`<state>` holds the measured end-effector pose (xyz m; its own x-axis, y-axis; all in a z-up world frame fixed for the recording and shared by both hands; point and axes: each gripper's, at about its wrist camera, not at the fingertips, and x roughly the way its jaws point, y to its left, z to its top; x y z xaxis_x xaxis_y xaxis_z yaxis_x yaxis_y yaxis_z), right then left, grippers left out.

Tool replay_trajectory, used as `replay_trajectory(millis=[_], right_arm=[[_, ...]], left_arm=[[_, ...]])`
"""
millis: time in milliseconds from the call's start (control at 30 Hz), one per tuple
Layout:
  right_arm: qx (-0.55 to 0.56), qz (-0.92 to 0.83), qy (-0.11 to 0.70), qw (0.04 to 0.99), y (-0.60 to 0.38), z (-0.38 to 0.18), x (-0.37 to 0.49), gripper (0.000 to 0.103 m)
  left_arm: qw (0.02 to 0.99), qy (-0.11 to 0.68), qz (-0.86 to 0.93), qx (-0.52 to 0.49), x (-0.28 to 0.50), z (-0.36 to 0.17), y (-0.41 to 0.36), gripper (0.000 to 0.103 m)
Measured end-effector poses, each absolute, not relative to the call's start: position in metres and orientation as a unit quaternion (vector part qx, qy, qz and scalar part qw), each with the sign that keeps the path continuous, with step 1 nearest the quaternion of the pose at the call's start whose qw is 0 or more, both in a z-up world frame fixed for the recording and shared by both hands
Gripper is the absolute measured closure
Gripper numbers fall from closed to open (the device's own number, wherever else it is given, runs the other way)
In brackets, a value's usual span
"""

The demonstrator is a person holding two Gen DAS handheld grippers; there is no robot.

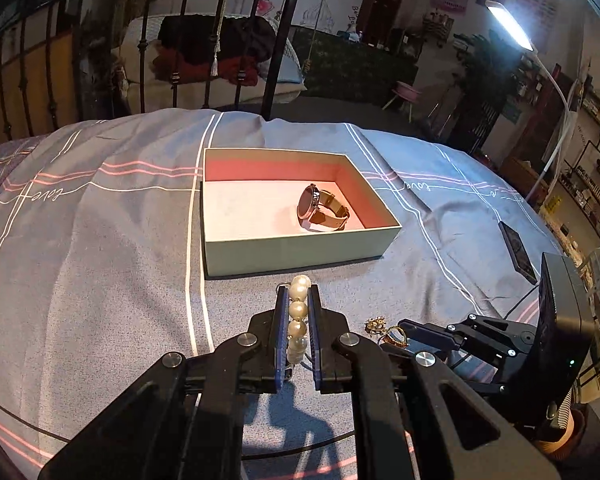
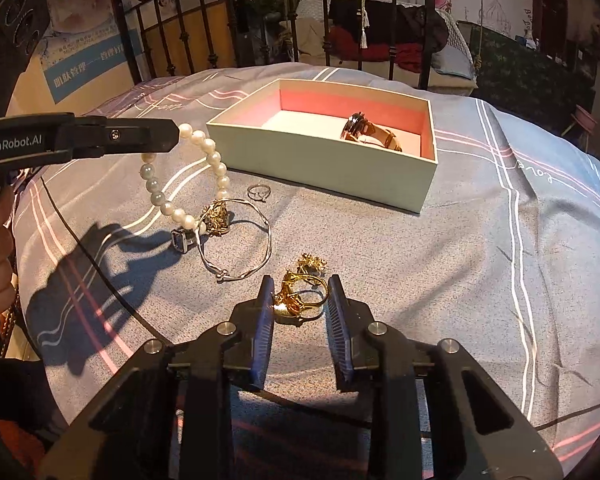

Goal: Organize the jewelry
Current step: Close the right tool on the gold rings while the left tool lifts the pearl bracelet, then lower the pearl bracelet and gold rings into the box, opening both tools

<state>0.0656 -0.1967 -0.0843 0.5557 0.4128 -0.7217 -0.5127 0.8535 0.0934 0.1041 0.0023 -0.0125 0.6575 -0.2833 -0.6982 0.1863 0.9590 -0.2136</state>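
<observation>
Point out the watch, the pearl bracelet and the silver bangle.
watch (image 1: 309, 205): left wrist view, on its dial.
pearl bracelet (image 2: 166, 209): right wrist view, on a bead of the hanging loop.
silver bangle (image 2: 269, 236): right wrist view, on its right rim.

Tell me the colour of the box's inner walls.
Pink-red inner walls on the box, pale green outside; clearest in the left wrist view.

A grey bedspread (image 1: 100, 232) with white and pink stripes covers the bed, against a black iron bedframe (image 1: 148, 40). A white lamp (image 1: 512, 24) glows at right (beyond it, stocked shelves (image 1: 592, 184)).
</observation>
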Motion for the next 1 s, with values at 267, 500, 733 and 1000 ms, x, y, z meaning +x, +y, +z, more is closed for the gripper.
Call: replay_trajectory(millis=[267, 500, 733, 1000], right_arm=[[-0.060, 0.261, 0.375, 0.888, -0.199, -0.072, 0.067, 0.075], [-0.061, 0.261, 0.359, 0.894, -0.199, -0.062, 0.071, 0.075], [-0.071, 0.265, 0.327, 0.904, -0.188, -0.037, 0.094, 0.075], [-0.062, 0.253, 0.314, 0.913, -0.182, -0.018, 0.144, 0.075]], left_arm=[[0.913, 0.375, -0.142, -0.079, 0.105, 0.005, 0.006, 0.094], [0.914, 0.371, -0.146, -0.071, 0.113, 0.010, -0.001, 0.094], [0.919, 0.361, -0.146, -0.060, 0.129, 0.017, -0.009, 0.094], [0.926, 0.350, -0.130, -0.055, 0.166, 0.027, -0.012, 0.094]])
